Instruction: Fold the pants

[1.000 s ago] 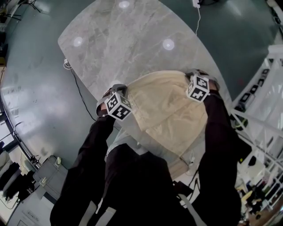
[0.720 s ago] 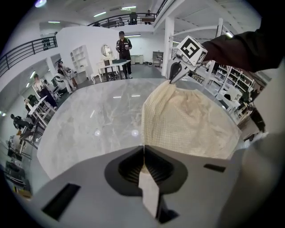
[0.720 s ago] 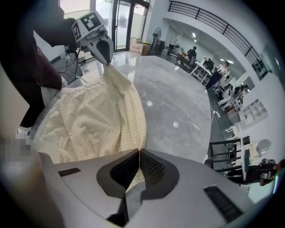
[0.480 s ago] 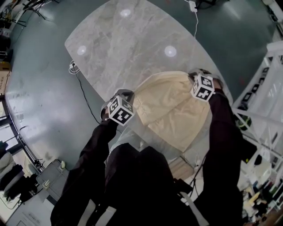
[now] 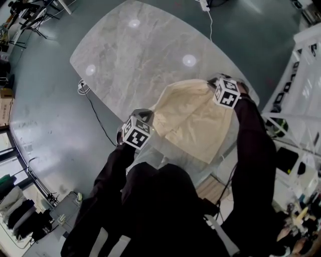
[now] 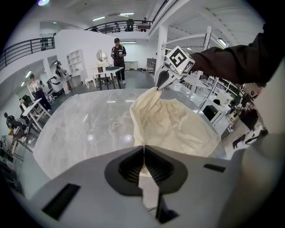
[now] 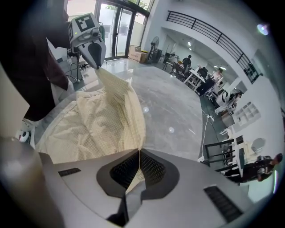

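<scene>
Cream pants (image 5: 193, 120) lie on the grey marble table (image 5: 135, 55), their far edge lifted and stretched between my two grippers. My left gripper (image 5: 150, 118) is shut on the left corner of that edge; its jaws (image 6: 143, 149) pinch the cloth (image 6: 173, 124). My right gripper (image 5: 213, 84) is shut on the right corner, and its jaws (image 7: 139, 153) clamp the fabric (image 7: 102, 120). Each gripper view shows the other gripper holding its corner up: the right one (image 6: 159, 85) and the left one (image 7: 99, 66). The near part of the pants hangs over the table's near edge by the person's body.
A black cable (image 5: 93, 103) runs over the grey floor left of the table. A white metal frame (image 5: 301, 75) stands at the right. A power strip (image 5: 203, 5) lies beyond the table's far end. People and desks (image 6: 118, 53) are far off in the hall.
Both grippers have risen with the pants' far edge in them. The cloth between them now hangs off the table top, and the left gripper has shifted towards the table's middle.
</scene>
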Available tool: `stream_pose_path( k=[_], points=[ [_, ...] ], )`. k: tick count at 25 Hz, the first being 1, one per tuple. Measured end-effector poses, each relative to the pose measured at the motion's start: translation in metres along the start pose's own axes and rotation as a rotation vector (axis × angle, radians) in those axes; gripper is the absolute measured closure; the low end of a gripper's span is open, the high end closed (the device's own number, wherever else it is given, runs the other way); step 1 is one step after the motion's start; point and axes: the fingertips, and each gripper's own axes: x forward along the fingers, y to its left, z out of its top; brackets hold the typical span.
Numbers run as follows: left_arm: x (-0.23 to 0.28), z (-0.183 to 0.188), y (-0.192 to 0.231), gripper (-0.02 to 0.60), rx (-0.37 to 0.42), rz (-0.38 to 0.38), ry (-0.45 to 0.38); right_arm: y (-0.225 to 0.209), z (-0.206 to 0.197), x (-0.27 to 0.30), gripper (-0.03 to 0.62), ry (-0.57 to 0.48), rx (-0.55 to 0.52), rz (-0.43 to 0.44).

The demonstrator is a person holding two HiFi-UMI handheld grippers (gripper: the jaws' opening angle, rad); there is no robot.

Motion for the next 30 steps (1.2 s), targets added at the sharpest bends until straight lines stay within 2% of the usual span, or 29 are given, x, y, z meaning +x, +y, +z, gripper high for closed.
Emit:
stream_pose_path(
  k=[5, 16, 20, 30],
  points=[
    [-0.002, 0.003, -0.03, 0.571, -0.011, -0.042, -0.017, 0.018, -0.018, -0.01, 0.585, 0.005, -0.014, -0.019],
    [-0.025, 0.012, -0.111, 0.571, 0.029, -0.156, -0.054, 0.02, -0.037, -0.033, 0.585, -0.014, -0.023, -0.13],
    [-0.032, 0.015, -0.141, 0.571, 0.045, -0.206, -0.069, 0.016, -0.045, -0.042, 0.585, -0.01, -0.035, -0.193],
    [-0.035, 0.023, -0.214, 0.571, 0.053, -0.353, -0.085, 0.03, -0.071, -0.057, 0.585, -0.012, -0.014, -0.256]
  ],
)
